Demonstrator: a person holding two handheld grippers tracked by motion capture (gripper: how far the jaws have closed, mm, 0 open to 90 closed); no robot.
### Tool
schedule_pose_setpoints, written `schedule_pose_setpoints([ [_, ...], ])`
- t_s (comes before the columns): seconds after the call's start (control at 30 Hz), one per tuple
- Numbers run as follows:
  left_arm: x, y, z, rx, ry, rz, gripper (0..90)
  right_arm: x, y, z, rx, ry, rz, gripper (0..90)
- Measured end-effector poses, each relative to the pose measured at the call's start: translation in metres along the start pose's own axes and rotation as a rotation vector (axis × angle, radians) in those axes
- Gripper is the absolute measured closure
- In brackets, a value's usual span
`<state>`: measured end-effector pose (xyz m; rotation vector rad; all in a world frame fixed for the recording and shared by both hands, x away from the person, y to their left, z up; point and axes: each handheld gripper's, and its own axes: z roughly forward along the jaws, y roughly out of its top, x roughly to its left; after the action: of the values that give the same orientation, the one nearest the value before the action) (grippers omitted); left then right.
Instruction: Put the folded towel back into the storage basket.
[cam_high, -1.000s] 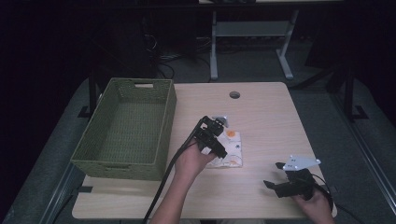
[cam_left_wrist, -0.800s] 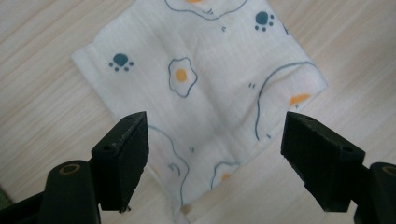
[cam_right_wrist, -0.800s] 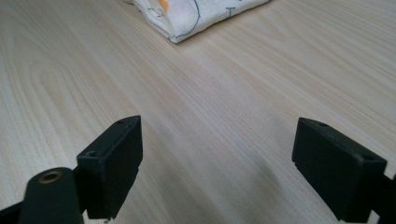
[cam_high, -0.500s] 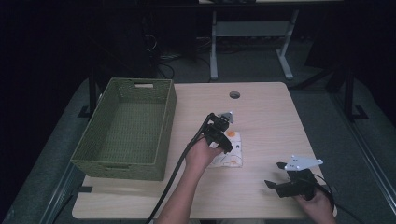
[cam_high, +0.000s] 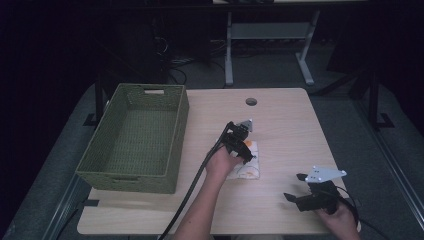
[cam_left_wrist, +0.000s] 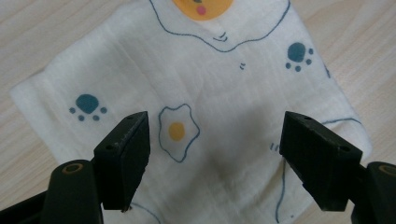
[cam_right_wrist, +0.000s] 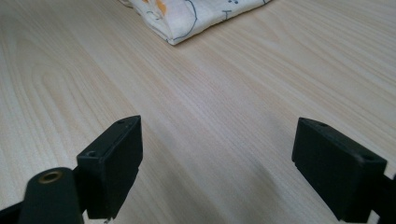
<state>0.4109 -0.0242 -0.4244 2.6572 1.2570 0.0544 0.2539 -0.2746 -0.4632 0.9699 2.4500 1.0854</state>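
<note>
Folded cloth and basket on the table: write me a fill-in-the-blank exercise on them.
1. The left gripper hangs over the folded cloth with its jaws ____.
2. The cloth is printed with blue paw marks and fried ____.
3. The green basket has ____ inside it.
4. In the high view the right gripper is near the table's ____ edge.

Missing words: open; eggs; nothing; front

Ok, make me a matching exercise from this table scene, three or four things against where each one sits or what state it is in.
Things:
1. woven green basket
2. white folded cloth with egg prints
3. left tool
4. right tool

Places or states:
A. open above bare wood
B. table's left side
C. open just over the cloth
D. flat on the table's middle

Pairs: 1-B, 2-D, 3-C, 4-A
</note>
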Motion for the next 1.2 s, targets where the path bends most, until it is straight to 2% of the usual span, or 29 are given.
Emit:
schedule_pose_setpoints([
  [0.2,0.002,0.002,0.006,0.009,0.006,-0.017,25.0,0.0,0.0,0.0,-0.002,0.005,0.002,16.0],
  [0.33,0.003,0.003,0.012,0.026,0.015,-0.013,26.8,0.001,0.0,0.0,0.001,0.005,0.001,16.0],
  [0.43,0.003,0.003,0.013,0.022,0.024,-0.013,27.1,0.001,0.0,0.0,0.0,0.006,-0.002,16.0],
  [0.6,0.001,0.002,0.014,0.018,0.049,-0.005,32.6,0.001,0.0,0.0,-0.004,0.006,-0.004,16.0],
  [0.8,0.003,0.0,0.011,0.005,0.059,0.014,45.4,0.002,0.001,0.0,0.0,0.005,-0.008,16.0],
  [1.0,0.001,-0.001,0.009,0.0,0.068,0.056,63.2,0.003,0.002,0.001,0.003,0.006,-0.012,16.0],
  [1.2,0.003,-0.001,0.009,0.002,0.07,0.083,74.7,0.004,0.002,0.001,0.001,0.008,-0.011,16.0],
])
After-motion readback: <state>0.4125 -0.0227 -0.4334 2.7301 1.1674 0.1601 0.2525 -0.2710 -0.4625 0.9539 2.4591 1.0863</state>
